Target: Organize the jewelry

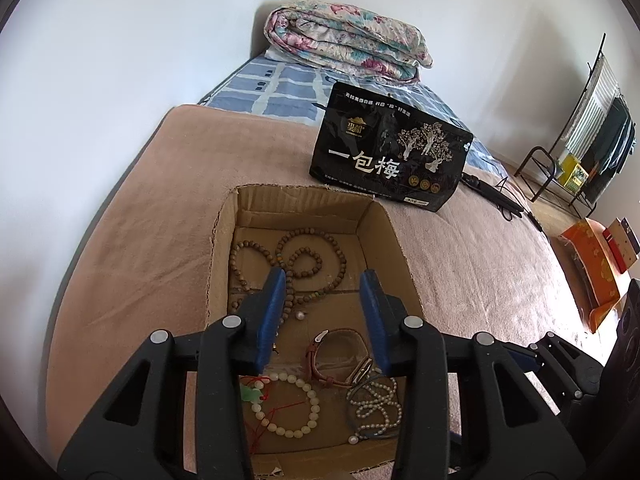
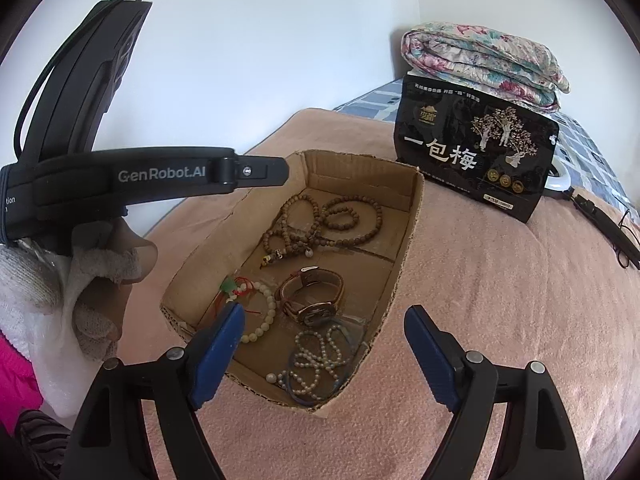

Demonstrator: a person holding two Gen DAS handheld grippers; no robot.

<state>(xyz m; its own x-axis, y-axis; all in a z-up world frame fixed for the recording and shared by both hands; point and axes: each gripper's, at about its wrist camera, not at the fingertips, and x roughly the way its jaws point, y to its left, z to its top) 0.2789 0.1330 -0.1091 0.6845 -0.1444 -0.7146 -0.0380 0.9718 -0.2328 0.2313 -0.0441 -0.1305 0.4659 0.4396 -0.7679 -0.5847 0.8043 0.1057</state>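
Note:
A shallow cardboard box (image 1: 394, 236) (image 2: 412, 216) lies on a pink blanket. It holds brown wooden bead strands (image 1: 316, 258) (image 2: 340, 220), a brown-strap watch (image 1: 336, 360) (image 2: 316, 296), a pale bead bracelet with a green charm and red cord (image 1: 296, 408) (image 2: 264, 320), and a pearl strand with blue cord (image 1: 376, 404) (image 2: 316, 364). My left gripper (image 1: 323, 280) is open and empty above the box's middle. My right gripper (image 2: 324, 320) is open and empty over the box's near corner. The left gripper's body (image 2: 160, 178) shows in the right wrist view.
A black snack bag (image 1: 388, 148) (image 2: 476, 152) stands behind the box. A folded floral quilt (image 1: 348, 40) (image 2: 484, 64) lies on the blue checked sheet (image 1: 276, 92). A black cabled tool (image 1: 492, 196) (image 2: 608, 228) lies at right. An orange bag (image 1: 596, 272) and a rack (image 1: 560, 172) stand on the floor.

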